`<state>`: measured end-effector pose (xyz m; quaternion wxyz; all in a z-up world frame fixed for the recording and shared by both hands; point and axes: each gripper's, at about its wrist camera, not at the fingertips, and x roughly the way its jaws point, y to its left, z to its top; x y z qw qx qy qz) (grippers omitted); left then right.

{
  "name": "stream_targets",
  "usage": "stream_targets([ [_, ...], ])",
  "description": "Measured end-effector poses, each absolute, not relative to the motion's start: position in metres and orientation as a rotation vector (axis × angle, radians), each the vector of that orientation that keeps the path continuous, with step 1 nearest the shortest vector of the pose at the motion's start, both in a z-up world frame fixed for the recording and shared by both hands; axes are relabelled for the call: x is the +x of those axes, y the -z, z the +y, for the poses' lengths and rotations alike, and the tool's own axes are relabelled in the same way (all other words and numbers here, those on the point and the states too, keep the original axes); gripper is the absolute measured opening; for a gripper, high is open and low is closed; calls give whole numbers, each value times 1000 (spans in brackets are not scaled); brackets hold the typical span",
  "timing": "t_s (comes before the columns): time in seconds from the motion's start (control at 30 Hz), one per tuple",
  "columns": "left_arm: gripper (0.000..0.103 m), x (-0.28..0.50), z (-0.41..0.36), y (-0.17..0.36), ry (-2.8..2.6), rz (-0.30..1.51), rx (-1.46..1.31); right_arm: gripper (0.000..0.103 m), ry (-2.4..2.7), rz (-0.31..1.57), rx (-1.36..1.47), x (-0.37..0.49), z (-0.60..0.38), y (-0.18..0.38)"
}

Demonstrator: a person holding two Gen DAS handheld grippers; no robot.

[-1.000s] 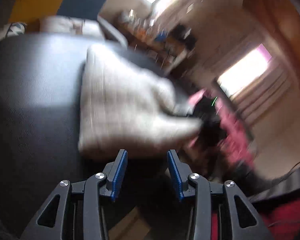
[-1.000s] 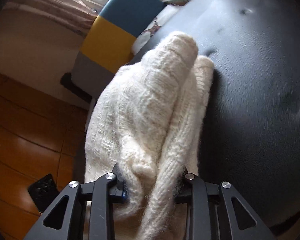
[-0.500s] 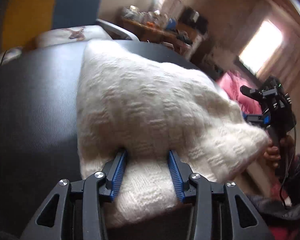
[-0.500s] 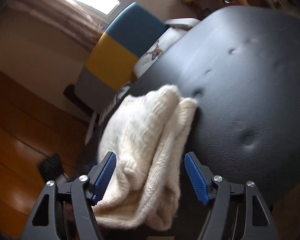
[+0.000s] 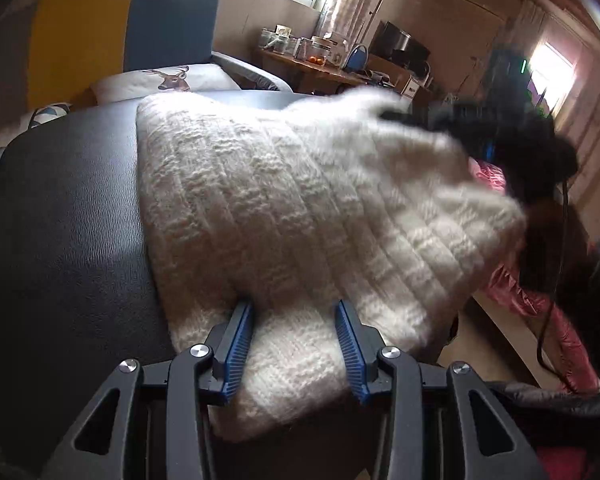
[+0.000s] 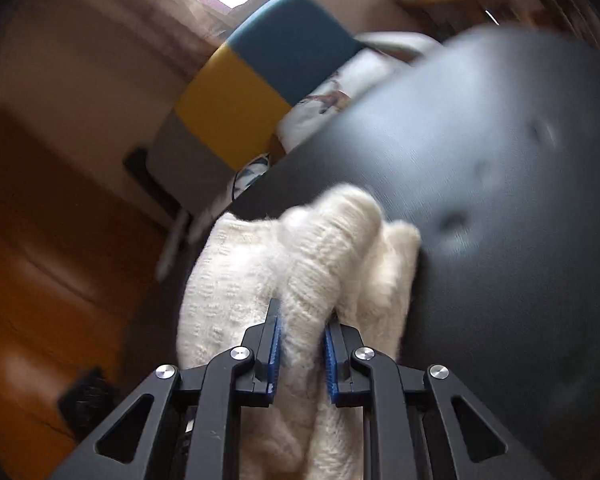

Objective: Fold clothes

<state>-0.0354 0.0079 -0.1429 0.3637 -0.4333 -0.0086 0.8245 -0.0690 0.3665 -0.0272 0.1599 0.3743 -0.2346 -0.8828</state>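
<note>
A cream knitted sweater (image 5: 300, 208) lies folded on a black leather surface (image 5: 60, 220). My left gripper (image 5: 296, 344) sits at its near edge with the jaws apart around a thick fold, the blue pads (image 5: 238, 344) beside the knit. In the right wrist view the same sweater (image 6: 300, 272) is bunched at the edge of the black surface (image 6: 500, 200). My right gripper (image 6: 300, 356) is shut on a fold of it. The right gripper shows blurred at the sweater's far corner in the left wrist view (image 5: 500, 140).
A yellow and blue chair back (image 5: 120, 32) and a deer-print cushion (image 5: 168, 80) stand behind the black surface. A cluttered wooden desk (image 5: 320, 68) is at the back. Pink fabric (image 5: 540, 312) lies at the right. An orange wooden floor (image 6: 40, 240) is to the left.
My right gripper, open half a second ago, has closed on a fold of the sweater. My left gripper has come up to the sweater's near edge and stays there.
</note>
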Motion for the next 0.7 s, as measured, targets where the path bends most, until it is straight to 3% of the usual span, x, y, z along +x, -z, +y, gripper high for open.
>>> stream_targets([
  [0.1, 42, -38, 4, 144, -2107, -78, -1139, 13, 2689, -243, 1046, -78, 346, -2],
  [0.17, 42, -40, 4, 141, -2098, -89, -1161, 13, 2682, -185, 1220, -94, 350, 25],
  [0.23, 42, -44, 0, 131, -2056, -156, -1160, 13, 2647, -247, 1308, -99, 359, 56],
  [0.3, 42, -49, -4, 119, -2022, -211, -1138, 15, 2621, -422, 1280, -101, 373, 62],
  [0.37, 42, -52, -2, 105, -2036, -187, -1083, 20, 2579, -586, 1218, -99, 388, 57],
  [0.5, 42, -62, 13, 84, -2061, -87, -1014, 33, 2503, -719, 1117, -86, 405, 41],
  [0.67, 42, -77, 45, 65, -2061, 31, -950, 73, 2268, -764, 1026, -32, 415, 19],
  [0.7, 42, -77, 48, 61, -2059, 44, -941, 75, 2221, -744, 1039, -22, 412, 17],
])
